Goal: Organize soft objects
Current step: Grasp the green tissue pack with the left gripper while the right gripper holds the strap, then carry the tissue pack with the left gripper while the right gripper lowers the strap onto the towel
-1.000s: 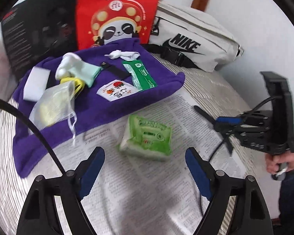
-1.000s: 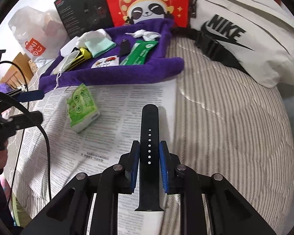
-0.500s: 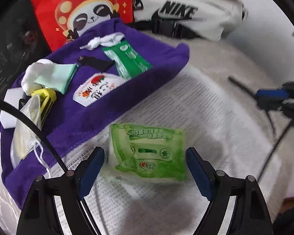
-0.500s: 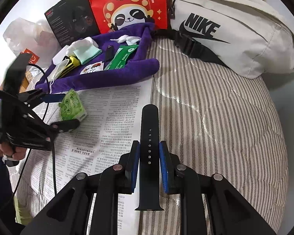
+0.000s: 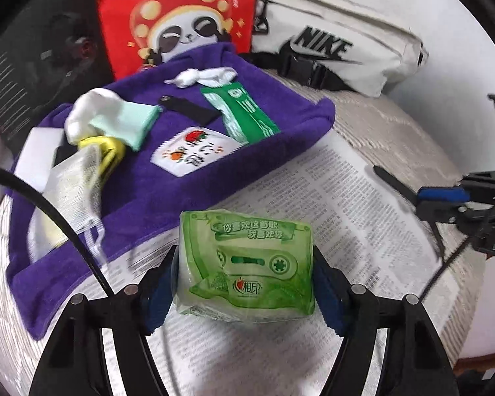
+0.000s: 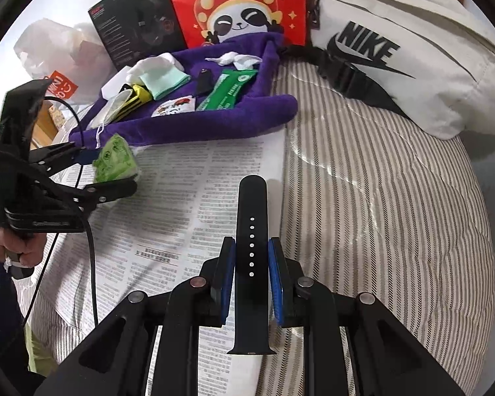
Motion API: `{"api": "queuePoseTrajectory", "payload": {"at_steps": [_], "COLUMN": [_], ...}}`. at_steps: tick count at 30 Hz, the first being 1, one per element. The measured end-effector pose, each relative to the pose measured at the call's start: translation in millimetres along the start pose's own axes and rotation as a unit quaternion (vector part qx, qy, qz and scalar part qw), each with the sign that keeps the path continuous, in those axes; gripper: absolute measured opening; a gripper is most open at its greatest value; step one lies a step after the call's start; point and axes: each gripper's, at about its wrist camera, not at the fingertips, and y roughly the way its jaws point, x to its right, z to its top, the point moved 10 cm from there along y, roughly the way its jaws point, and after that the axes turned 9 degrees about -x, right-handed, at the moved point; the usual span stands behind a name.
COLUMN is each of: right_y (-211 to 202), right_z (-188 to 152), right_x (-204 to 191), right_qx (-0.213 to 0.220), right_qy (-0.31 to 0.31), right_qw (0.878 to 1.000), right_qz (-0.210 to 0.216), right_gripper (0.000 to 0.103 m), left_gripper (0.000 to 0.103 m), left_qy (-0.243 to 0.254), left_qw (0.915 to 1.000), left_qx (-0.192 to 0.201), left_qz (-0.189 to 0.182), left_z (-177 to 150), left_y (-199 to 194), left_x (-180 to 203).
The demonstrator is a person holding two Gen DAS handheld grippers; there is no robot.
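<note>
We had the green tissue pack (image 5: 247,264) pinched in our left gripper (image 5: 246,285), just in front of the purple cloth (image 5: 168,194) w/ its small items. Our right gripper (image 6: 251,283), farther from the cloth, clamped a black watch strap (image 6: 251,257) over the newspaper (image 6: 188,204).

A green tissue pack (image 5: 247,260) printed with a cassette drawing and white lettering is seen at six o'clock. A purple cloth (image 5: 168,194) is spread at ten o'clock, on which a mint-and-white sock (image 5: 115,120), a green sachet (image 5: 244,115) and a white packet (image 5: 194,153) with red and orange marks are laid. A red bag (image 5: 178,10) with a black-and-white panda is shown at twelve o'clock. A cream bag (image 5: 343,46) lettered in black is placed at two o'clock. A black strap (image 6: 251,264) dotted with pale holes is framed by blue pads (image 6: 227,280).
</note>
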Motion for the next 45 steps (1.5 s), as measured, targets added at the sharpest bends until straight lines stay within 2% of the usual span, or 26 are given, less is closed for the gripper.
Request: {"api": "queuePoseTrajectory", "payload": {"at_steps": [8,12,21,31,45], "right_y": [-6,-9,-12,-7,-1], "right_z": [7,12,36,75,140], "right_x": [-17,-23,-40,-56,-59], "right_qx": [0.006,0.008,0.017,0.025,0.044], "right_qy": [-0.011,-0.012,-0.032,-0.051,-0.046], "right_qw": [1.000,1.000,0.999,0.998,0.997], "right_qz": [0.010,0.016,0.021,0.029,0.032], "right_gripper": [0.020,0.020,0.020,0.020,0.020], "left_gripper": [0.072,0.072,0.072,0.072,0.072], "left_qy": [-0.042,-0.054,-0.083,-0.086,-0.087], "left_qw": [0.9986,0.9976,0.9942,0.9927,0.9912], "left_qx": [0.027,0.039,0.061,0.079,0.098], "left_qz": [-0.020,-0.017,-0.029,-0.027,-0.020], "left_z": [-11,-14,-16,4,43], "left_y": [-31,-42,-62,-78,-83], "left_x": [-17,-25,-38,-53,-85]}}
